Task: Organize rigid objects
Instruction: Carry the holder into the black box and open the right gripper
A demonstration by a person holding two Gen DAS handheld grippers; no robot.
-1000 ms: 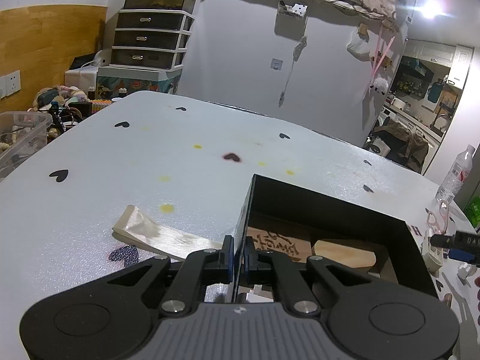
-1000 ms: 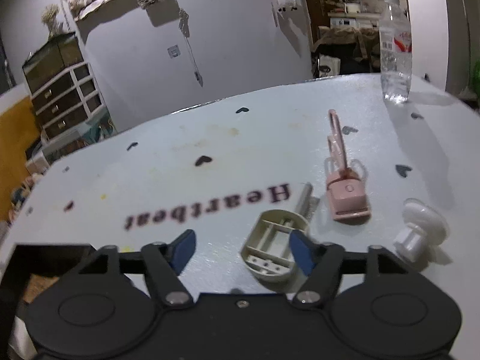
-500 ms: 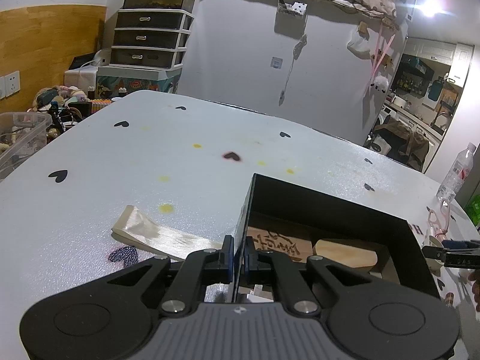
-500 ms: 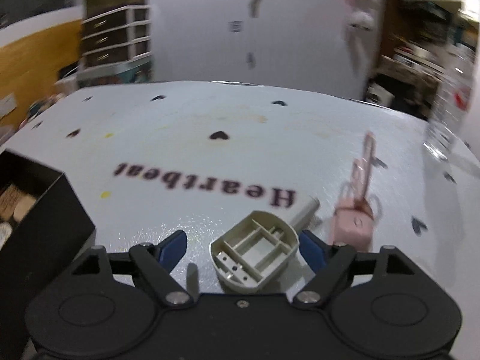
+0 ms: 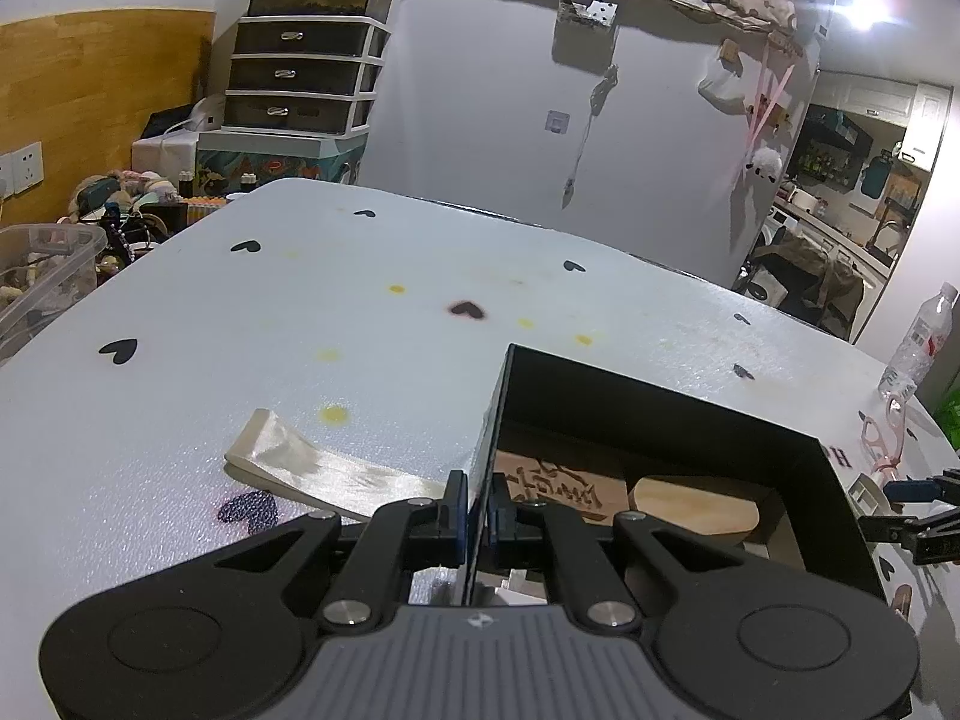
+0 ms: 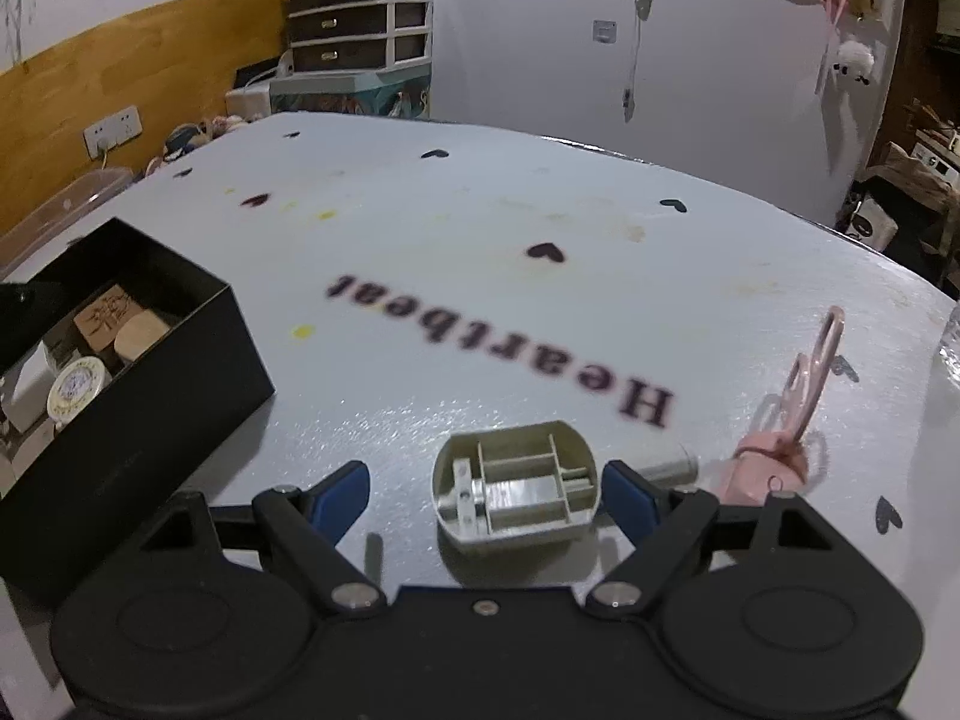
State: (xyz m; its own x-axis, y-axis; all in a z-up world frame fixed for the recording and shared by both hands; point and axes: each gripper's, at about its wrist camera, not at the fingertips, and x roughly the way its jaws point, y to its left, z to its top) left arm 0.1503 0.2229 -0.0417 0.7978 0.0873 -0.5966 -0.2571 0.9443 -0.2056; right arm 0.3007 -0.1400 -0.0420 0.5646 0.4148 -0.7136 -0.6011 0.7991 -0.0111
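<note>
The beige plastic housing (image 6: 516,489) lies open side up on the table (image 6: 540,276), between the spread jaws of your right gripper (image 6: 483,495); the blue fingertips (image 6: 339,492) stand off it on the left, while the right one sits just beside its edge at 3 o'clock. Nothing is gripped there yet. The wide stance seems meant to straddle the piece before closing on its two long sides.

Your left gripper (image 5: 474,507) is clenched on the near wall of the black box (image 5: 660,414), one jaw outside, one inside. That hold likely steadies the box so it will not slide as items go in. In the right wrist view the box (image 6: 180,360) sits at 9 o'clock from the housing, well apart, already carrying an engraved wooden block (image 6: 105,318), a plain wooden piece (image 6: 141,336) and a round tin (image 6: 75,387).

A pink clip tool (image 6: 780,438) lies at 2 o'clock of the housing, near it, and a grey cylinder (image 6: 666,465) shows just behind the housing's right end; whether they touch cannot be told. A cream ribbon (image 5: 318,474) lies flat outside the box at 9 o'clock in the left wrist view.

Judged from this, the step in hand is grasping the housing for transfer to the box. Its hollow, ribbed shell may skid or tilt if the jaws meet it unevenly.
</note>
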